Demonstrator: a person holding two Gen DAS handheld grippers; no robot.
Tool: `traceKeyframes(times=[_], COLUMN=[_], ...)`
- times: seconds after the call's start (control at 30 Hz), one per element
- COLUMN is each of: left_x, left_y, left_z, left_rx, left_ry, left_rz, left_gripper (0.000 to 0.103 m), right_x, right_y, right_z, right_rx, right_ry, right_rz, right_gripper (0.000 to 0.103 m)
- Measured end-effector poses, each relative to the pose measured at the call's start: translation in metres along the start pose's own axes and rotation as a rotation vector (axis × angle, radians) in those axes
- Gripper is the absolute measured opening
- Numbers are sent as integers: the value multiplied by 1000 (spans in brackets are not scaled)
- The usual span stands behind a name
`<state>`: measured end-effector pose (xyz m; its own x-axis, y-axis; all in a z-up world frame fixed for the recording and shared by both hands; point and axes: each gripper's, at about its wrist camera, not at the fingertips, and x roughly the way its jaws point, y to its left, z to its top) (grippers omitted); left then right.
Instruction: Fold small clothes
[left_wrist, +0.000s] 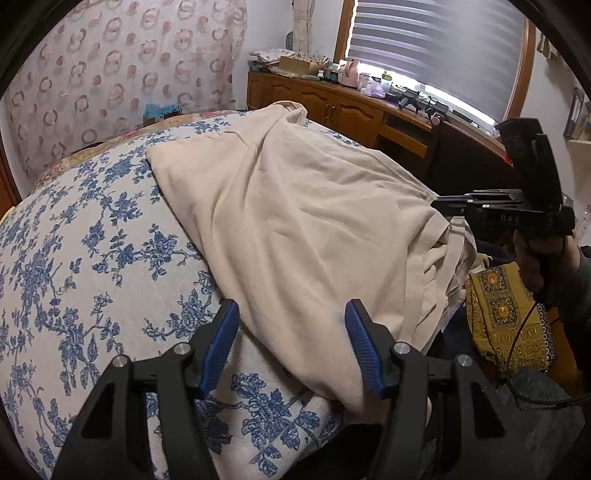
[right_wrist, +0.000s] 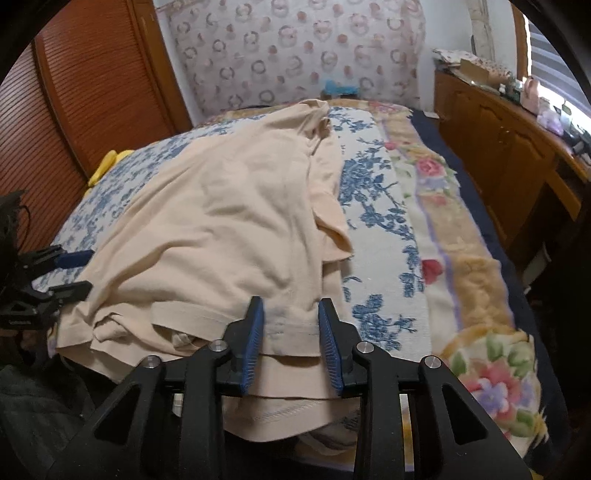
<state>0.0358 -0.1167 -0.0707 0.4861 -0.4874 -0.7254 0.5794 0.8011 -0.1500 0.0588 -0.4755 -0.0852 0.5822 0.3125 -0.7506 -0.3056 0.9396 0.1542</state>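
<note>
A bedroom, with a bed under a white cover printed with blue flowers (left_wrist: 92, 236), a ring-patterned curtain at its head and a wooden sideboard below a bright window with slatted blinds. On the cover lies the pale cream cotton garment (right_wrist: 229, 221), already doubled over on itself, its hems stacked at the near edge of the bed. The right gripper (right_wrist: 291, 332) points steeply down over that near hem, its blue ribbed pads a narrow way apart with the hem band lying between them; whether they press the cloth I cannot quite tell, though they look slightly clear of it. The left gripper (left_wrist: 291, 347) hovers at the garment's other near corner, also angled down, its jaws spread wide and holding nothing. To fold well from here, I'd say each gripper should catch every layer at its corner, not just the top hem, then lift both together and level so the cloth carries over without twisting. The loose sleeve flap (right_wrist: 332, 229) on the far side may need tucking first.
</note>
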Motion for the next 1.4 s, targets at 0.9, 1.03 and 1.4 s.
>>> traceKeyframes(times=[0.9,1.03,1.4], left_x=[-4,-6,-36], left_y=[-16,-22,-17], left_z=[-20,-23,7], left_rx=[0,11,-8], left_ry=[53,56,-33], left_rz=[-85,-109,-182], left_gripper=[59,34,6], right_x=[-8,-6,-42], right_y=[-6,1,8], right_z=[-24,-26,0], right_rx=[-22,-54,-73], right_ry=[44,49,-36], right_rz=[-138,-125,-32], right_gripper=[35,26,4])
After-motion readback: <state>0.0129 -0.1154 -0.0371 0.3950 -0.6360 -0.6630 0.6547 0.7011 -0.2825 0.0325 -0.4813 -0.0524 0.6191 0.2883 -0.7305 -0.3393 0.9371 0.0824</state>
